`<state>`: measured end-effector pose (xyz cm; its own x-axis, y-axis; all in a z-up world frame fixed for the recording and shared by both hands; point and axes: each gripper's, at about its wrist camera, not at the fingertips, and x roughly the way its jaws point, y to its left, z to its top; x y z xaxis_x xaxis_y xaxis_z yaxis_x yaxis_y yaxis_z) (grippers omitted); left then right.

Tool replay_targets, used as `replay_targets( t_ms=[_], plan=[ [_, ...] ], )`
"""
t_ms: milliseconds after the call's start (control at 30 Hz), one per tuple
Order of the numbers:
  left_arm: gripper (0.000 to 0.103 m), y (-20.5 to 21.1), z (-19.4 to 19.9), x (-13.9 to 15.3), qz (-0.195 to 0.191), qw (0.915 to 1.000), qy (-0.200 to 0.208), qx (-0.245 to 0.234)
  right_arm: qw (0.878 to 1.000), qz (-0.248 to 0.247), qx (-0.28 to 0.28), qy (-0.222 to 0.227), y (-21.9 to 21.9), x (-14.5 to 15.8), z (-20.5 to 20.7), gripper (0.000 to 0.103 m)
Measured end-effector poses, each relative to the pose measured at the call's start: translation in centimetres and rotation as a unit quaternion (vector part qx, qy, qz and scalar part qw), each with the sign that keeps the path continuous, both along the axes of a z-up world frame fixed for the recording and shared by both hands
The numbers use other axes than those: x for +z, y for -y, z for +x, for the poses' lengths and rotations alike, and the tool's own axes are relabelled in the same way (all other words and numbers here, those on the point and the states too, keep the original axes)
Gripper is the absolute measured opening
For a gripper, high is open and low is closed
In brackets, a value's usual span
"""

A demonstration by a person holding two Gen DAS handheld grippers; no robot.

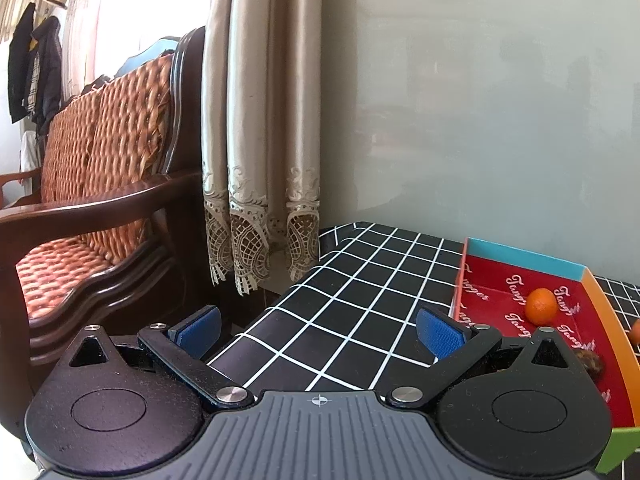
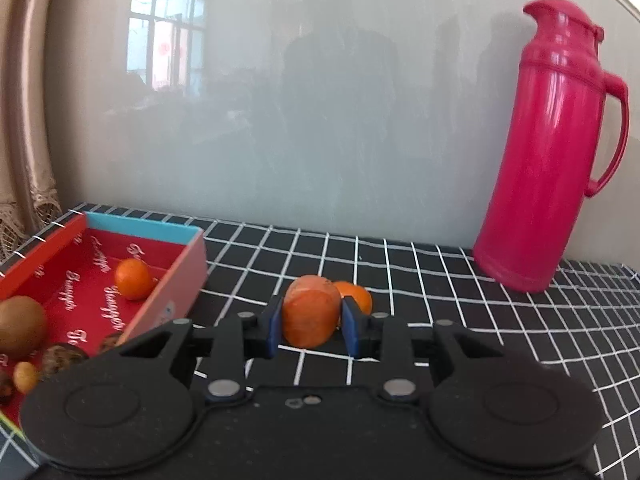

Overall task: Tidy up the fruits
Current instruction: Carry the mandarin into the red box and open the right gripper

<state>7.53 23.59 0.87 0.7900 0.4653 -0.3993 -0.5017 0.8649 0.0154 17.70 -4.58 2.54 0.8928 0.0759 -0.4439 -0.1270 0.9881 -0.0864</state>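
Observation:
My right gripper is shut on an orange fruit, held a little above the checked tablecloth. A second orange fruit lies on the cloth just behind it. To the left stands a red tray holding a small orange, a kiwi and several small brown and yellow pieces. In the left wrist view my left gripper stands open over the cloth with nothing between its blue pads. The same tray and its small orange lie to its right.
A tall pink thermos jug stands at the back right against the glossy wall. Left of the table's edge hang beige curtains, with a wooden sofa with woven cushions beyond. The cloth before the left gripper is bare.

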Motion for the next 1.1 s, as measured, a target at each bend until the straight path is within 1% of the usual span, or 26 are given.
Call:
replay_targets(
  t_ms=[500, 900, 1100],
  plan=[
    [0.103, 0.4, -2.0, 0.4, 0.002, 0.9998, -0.004, -0.017, 0.998, -0.003, 0.059, 0.017, -4.7, 1.4, -3.3, 0.028],
    [0.103, -0.1, -2.3, 0.2, 0.006, 0.9999, -0.008, -0.013, 0.992, -0.002, 0.122, 0.013, -9.6, 0.6, -4.3, 0.028],
    [0.103, -0.6, -2.3, 0.1, 0.005, 0.9999, -0.011, -0.009, 0.990, -0.008, 0.138, 0.009, -11.3, 0.2, -4.8, 0.029]
  ],
)
